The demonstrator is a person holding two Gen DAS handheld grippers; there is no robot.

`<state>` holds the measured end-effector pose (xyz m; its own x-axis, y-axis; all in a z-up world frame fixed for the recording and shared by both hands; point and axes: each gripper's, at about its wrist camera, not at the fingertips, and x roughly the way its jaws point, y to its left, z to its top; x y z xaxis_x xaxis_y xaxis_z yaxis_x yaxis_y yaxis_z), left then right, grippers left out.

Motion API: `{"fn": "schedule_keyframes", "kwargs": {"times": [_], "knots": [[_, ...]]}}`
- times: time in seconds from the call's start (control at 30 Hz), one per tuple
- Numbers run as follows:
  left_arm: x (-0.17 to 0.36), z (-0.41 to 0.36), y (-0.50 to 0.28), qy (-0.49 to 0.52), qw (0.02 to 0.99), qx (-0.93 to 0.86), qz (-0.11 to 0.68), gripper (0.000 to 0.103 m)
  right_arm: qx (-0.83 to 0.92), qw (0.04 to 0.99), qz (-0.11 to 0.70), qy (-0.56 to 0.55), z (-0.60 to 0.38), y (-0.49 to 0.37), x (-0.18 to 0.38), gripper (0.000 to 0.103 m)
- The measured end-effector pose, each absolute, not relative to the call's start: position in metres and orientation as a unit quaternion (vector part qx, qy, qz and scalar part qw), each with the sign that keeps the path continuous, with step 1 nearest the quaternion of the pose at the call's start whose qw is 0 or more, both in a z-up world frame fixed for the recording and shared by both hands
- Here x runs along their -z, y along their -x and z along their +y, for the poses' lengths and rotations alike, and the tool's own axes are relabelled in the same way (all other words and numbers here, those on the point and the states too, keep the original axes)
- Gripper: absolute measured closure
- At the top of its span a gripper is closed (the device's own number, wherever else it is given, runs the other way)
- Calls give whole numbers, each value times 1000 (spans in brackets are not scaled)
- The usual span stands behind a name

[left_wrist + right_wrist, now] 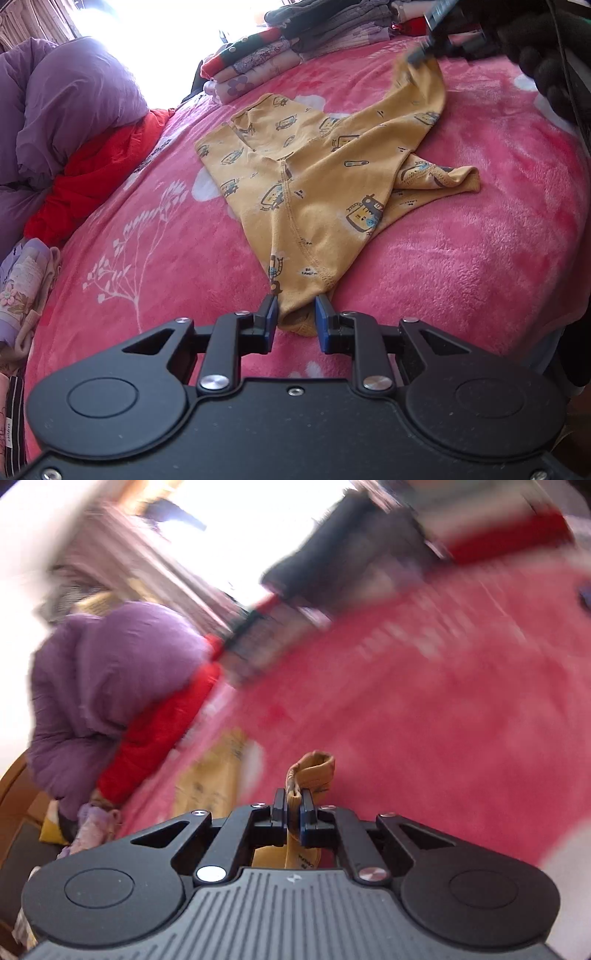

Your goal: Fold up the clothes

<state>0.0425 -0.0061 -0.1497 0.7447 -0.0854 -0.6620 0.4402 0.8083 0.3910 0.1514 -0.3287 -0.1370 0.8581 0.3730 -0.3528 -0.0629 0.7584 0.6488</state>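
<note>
Pink fleece blanket [461, 258] with white flower and branch print, spread over a bed, bright window glare behind.

Left gripper [295, 319]: jaws partly open, straddling the near cuff of the yellow printed pants [314, 177] without clamping, cuff lying loose on the blanket between the blue pads [322, 325].

Right gripper [293, 808]: pinched tight on the other cuff, lifted clear of the bed at the far right, black-gloved hand [546, 70] behind it; right wrist view heavily motion-blurred.

Pants mid-bed, one leg flat, the other raised.

Probably mid-fold, bringing one leg over onto the other. Next: closing the left jaws on the near cuff, then matching the raised cuff to it.

Beyond: stacks of folded clothes [258, 62] at the far edge, purple quilt [70, 107] and red fabric [96, 177] on the left.
</note>
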Motion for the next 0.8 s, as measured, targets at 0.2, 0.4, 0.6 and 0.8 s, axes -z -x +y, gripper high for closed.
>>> {"fn": "schedule_keyframes", "kwargs": {"times": [0.2, 0.4, 0.6, 0.8], "knots": [[147, -3, -39, -272, 887, 167, 332, 83, -77, 886, 327, -321, -327, -172, 162, 92], [117, 28, -40, -162, 900, 209, 346, 80, -90, 898, 321, -289, -317, -172, 162, 89], [123, 31, -57, -76, 907, 203, 360, 80, -93, 898, 307, -301, -325, -168, 162, 93], [129, 26, -53, -107, 897, 218, 368, 80, -87, 903, 282, -314, -334, -167, 156, 94]]}}
